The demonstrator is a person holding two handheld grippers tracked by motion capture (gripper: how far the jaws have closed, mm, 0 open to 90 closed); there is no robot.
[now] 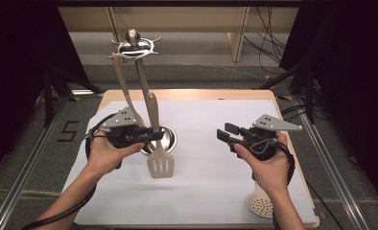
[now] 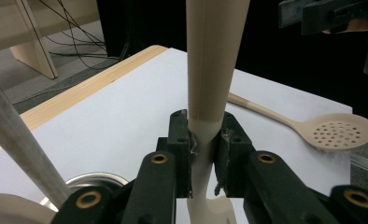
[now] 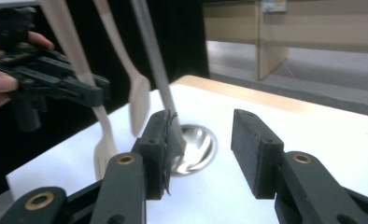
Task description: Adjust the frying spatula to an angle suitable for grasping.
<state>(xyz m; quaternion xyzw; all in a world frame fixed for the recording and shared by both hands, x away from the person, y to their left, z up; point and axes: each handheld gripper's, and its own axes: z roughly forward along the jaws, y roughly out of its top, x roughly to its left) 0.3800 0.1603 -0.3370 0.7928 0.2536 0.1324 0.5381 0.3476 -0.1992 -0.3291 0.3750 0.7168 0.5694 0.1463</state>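
Left gripper (image 1: 151, 135), left of centre in the high view, clamped on the neck of a beige slotted turner (image 1: 159, 162). Blade down, hanging clear above the white sheet (image 1: 201, 120), just in front of the steel base (image 1: 168, 136) of the rack. Handle tilted up and back toward the rack's ring (image 1: 135, 47) at upper left centre. In the left gripper view, both pads pressed against the turner (image 2: 210, 70) where the handle narrows, the wide handle rising out the top of the frame, jaws nearly together around the thin neck.

Right gripper (image 1: 228, 134), right of centre in the high view, held level in the right hand (image 1: 266, 163), pointing toward the left of the frame. Jaws well apart with nothing between them; in the right gripper view, only the sheet and the shiny base (image 3: 196, 149) seen through the gap.

Another beige utensil (image 1: 122, 84) hanging from the ring beside the steel pole (image 1: 141, 79). A perforated beige spoon (image 1: 261, 203) flat on the sheet at lower right, partly under the right forearm; in the left gripper view, same spoon (image 2: 341, 133) lying at right, well apart from the turner.
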